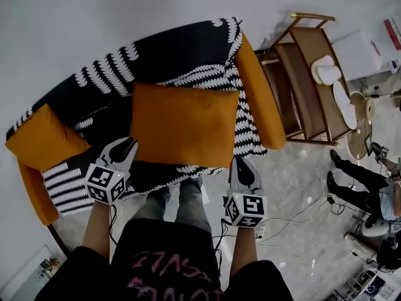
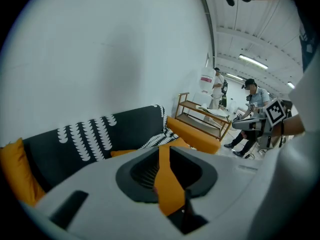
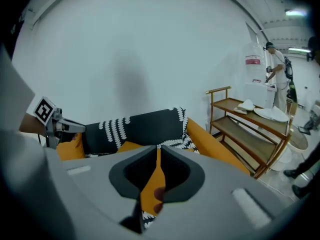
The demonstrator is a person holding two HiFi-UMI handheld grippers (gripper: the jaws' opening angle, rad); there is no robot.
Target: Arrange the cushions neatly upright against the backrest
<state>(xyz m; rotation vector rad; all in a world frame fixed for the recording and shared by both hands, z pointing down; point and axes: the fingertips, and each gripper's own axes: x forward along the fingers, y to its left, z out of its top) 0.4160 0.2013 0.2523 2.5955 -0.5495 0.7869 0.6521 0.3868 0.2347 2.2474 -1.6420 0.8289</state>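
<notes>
Large orange rectangular fabric cushion [image 1: 185,125] sits mid-seat on black-and-white patterned sofa [image 1: 178,47]. Its broad face shows and its top edge is toward backrest, so it looks reclined, not clearly upright.

Left hand-held gripper [image 1: 124,147] at cushion's lower-left corner, near seat's front edge. Jaws slightly apart, orange fabric in gap, pads seemingly not pinching.

Right hand-held gripper [image 1: 242,163] at lower-right corner. Jaws almost together, nipping orange fabric.

Corner-to-corner hold probably meant to square cushion to backrest.

Smaller orange cushion [image 1: 44,138] slumped at sofa's left end, likely needs straightening.

Orange cushion [image 1: 185,125] on a black throw [image 1: 175,52] (white fern-like print).
</notes>
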